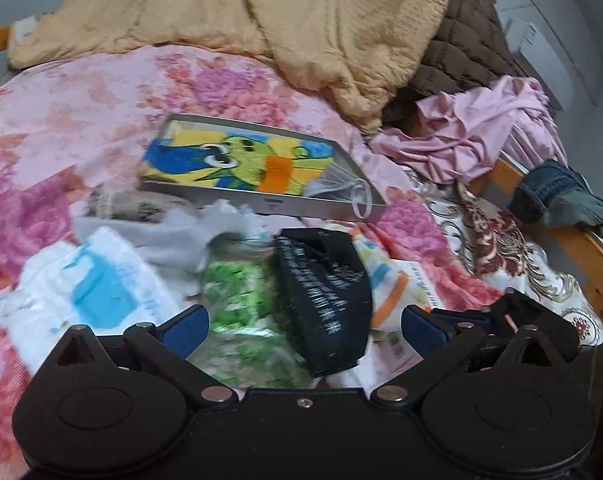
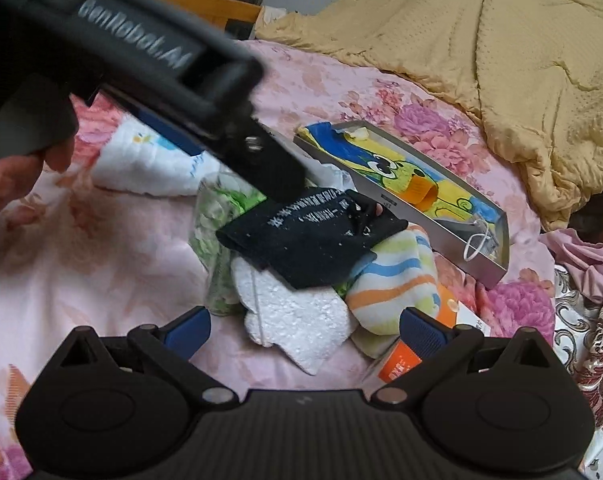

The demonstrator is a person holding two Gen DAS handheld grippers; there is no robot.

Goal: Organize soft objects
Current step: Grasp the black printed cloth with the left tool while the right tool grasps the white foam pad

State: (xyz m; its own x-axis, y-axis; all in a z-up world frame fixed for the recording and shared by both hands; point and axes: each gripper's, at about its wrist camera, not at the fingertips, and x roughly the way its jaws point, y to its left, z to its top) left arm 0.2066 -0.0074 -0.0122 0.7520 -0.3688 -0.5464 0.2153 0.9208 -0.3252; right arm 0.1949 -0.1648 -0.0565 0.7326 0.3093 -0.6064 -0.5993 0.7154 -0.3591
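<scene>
Step in hand, I'd say: picking from the pile on the bed [image 1: 81,92]. Left tool [image 1: 301,320] wide, empty, black sock [image 1: 321,292] btwn its fingers. Right tool [image 2: 303,326] wide, empty, over striped sock [image 2: 393,284]. Next: close left on black sock, lift toward box [image 1: 269,204].

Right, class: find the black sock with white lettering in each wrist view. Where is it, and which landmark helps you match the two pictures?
Left wrist: black sock sits lower centre, just ahead of the open left tongs.
Right wrist: it lies at centre, beyond the open right tongs.
Shared landmark: the grey tray holding a cartoon-print cloth, behind the sock.
</scene>
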